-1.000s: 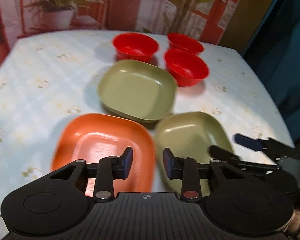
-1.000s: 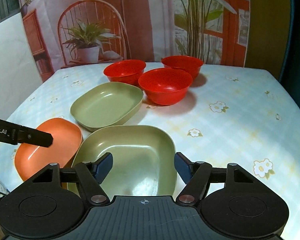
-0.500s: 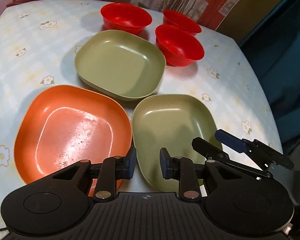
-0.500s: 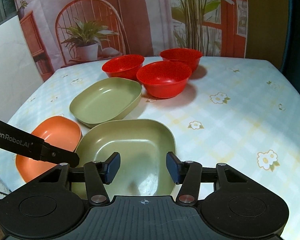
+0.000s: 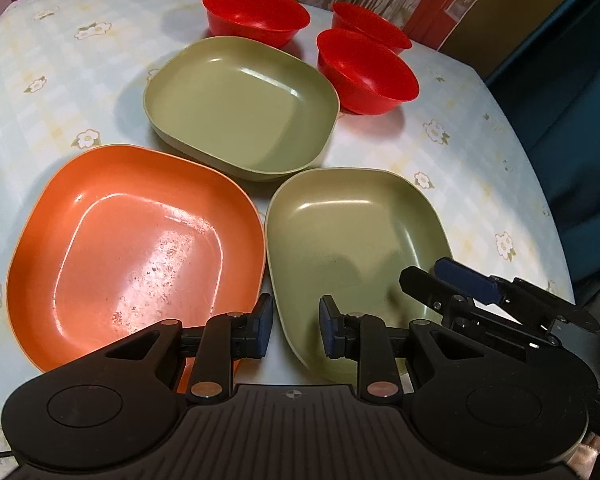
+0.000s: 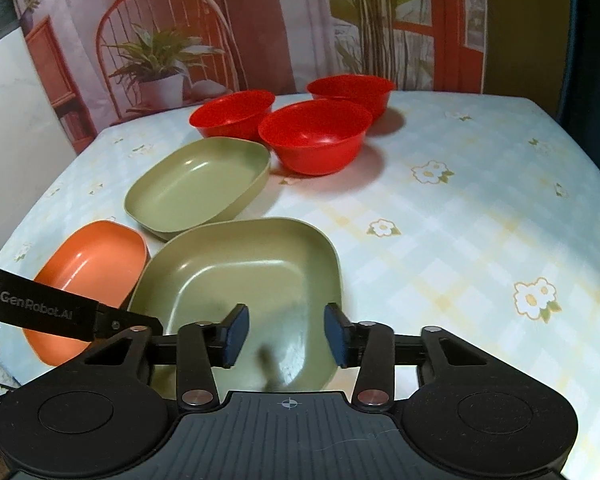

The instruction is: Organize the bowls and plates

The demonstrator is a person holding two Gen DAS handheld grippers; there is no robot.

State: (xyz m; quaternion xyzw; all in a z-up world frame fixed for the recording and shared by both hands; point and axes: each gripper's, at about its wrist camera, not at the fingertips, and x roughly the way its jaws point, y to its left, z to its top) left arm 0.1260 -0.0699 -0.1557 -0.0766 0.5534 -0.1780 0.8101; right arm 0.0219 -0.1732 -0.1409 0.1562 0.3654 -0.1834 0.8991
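Note:
An orange plate (image 5: 140,248) lies near left, a green plate (image 5: 352,248) near right, and a second green plate (image 5: 240,104) behind them. Three red bowls (image 5: 256,14) (image 5: 364,72) (image 5: 370,26) stand at the back. My left gripper (image 5: 294,328) is open and empty, over the gap between the orange plate and the near green plate. My right gripper (image 6: 286,334) is open and empty, over the near green plate (image 6: 252,276). It also shows in the left wrist view (image 5: 440,276). The right wrist view also shows the orange plate (image 6: 88,264).
The table (image 6: 480,208) has a pale flowered cloth. Its right edge meets a dark blue curtain (image 5: 572,128). A printed backdrop with a chair and plants (image 6: 160,60) stands behind the table. The left gripper's arm (image 6: 52,308) crosses the lower left of the right wrist view.
My left gripper has moved forward and tilted down over the plates, its jaws narrowing slightly. My right gripper's jaws have closed in somewhat over the near green plate.

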